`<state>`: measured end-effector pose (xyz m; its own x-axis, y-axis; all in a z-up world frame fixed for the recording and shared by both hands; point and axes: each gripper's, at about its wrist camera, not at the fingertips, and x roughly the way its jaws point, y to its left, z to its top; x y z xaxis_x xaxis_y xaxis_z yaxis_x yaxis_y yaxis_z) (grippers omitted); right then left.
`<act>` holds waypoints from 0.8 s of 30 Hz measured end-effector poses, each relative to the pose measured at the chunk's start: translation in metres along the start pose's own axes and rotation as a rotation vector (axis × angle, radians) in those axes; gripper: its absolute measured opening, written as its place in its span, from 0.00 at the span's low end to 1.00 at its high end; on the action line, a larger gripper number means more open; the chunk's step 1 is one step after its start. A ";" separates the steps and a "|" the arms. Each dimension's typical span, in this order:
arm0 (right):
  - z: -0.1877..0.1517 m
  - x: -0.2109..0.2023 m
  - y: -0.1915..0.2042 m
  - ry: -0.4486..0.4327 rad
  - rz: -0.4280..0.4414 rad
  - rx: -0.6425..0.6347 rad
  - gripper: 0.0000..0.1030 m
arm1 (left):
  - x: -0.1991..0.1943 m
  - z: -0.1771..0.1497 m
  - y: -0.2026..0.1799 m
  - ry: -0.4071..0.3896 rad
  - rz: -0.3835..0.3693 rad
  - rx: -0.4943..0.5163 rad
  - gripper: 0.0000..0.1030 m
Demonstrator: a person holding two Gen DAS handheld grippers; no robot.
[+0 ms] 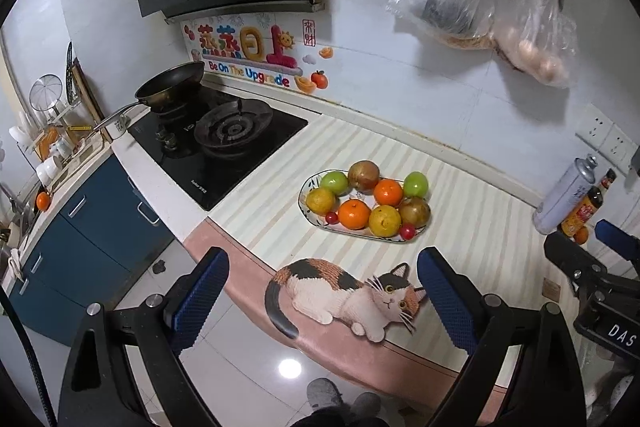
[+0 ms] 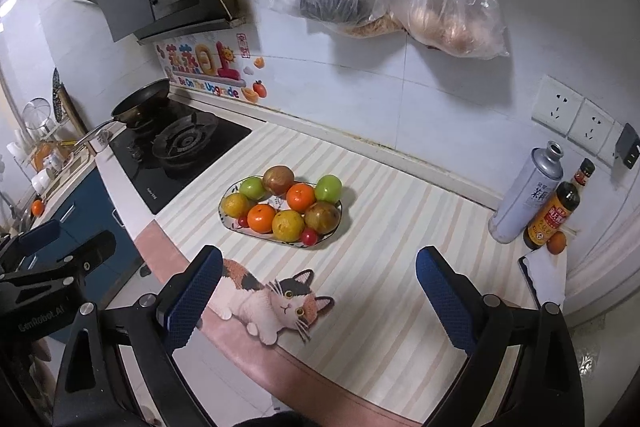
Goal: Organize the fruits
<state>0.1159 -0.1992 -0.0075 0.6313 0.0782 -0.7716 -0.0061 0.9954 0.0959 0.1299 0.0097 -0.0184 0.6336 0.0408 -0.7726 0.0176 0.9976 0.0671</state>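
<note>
hovering apart and empty, the left gripper (image 1: 322,291) and right gripper (image 2: 318,289) both face the oval patterned ceramic plate (image 2: 230,223) of mixed round fruits (image 2: 288,225) just ahead.

Both claws (image 1: 320,291) (image 2: 318,291) — black frames, silver screws, blue textured pads (image 2: 444,297) — one stamped "GenRobot.AI".

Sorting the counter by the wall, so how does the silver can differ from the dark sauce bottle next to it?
The silver can is wider, plain metal, uncapped. The dark sauce bottle is slimmer, with an orange label and a cap. Both stand upright, side by side.
</note>
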 end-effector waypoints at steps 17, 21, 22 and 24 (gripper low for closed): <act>0.017 0.072 -0.004 0.087 -0.035 0.011 0.96 | 0.062 0.023 -0.011 0.078 0.003 0.008 0.93; 0.016 0.074 -0.007 0.091 -0.038 0.017 0.96 | 0.066 0.026 -0.010 0.079 0.003 -0.002 0.94; 0.016 0.075 -0.008 0.090 -0.038 0.017 0.96 | 0.067 0.026 -0.009 0.076 0.005 -0.005 0.94; 0.016 0.074 -0.008 0.088 -0.040 0.016 0.97 | 0.067 0.027 -0.009 0.070 0.006 -0.004 0.94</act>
<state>0.1750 -0.2023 -0.0560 0.5605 0.0437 -0.8270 0.0309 0.9968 0.0736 0.1932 0.0021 -0.0536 0.5782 0.0504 -0.8143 0.0106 0.9975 0.0693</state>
